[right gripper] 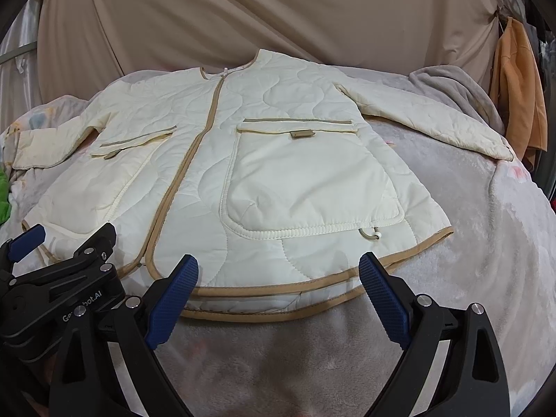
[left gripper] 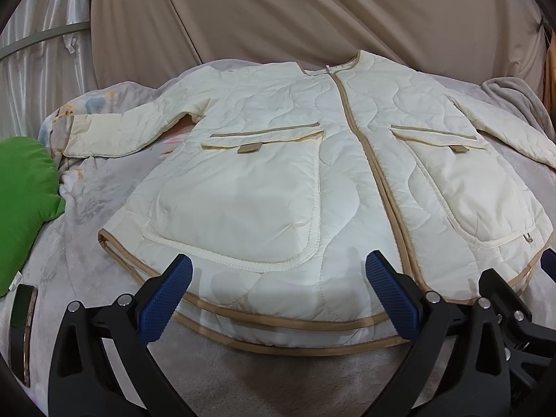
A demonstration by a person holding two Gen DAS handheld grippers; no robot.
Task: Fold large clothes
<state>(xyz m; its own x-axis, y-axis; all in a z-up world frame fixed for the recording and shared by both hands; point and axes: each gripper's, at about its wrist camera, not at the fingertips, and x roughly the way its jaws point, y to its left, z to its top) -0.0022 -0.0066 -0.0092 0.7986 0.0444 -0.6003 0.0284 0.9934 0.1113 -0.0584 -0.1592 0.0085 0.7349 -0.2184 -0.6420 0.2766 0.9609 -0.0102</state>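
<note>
Left tongs [left gripper: 278, 299] and right tongs [right gripper: 278, 299] both gape, empty, at hem of flat jacket [left gripper: 295, 160]. Green pillow [left gripper: 24, 208], probably a phone [left gripper: 22, 330], lie left on bed [right gripper: 486, 260].

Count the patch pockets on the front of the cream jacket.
2. One pocket lies on the jacket panel left of the tan zipper trim; the other pocket lies on the panel right of it. The back is hidden, so any pockets there cannot be seen.

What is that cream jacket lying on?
The cream jacket lies spread flat, front up, on a pale grey fleece blanket that shows all around it. A patterned sheet peeks out past one sleeve. Whatever lies directly beneath the jacket is covered.
</note>
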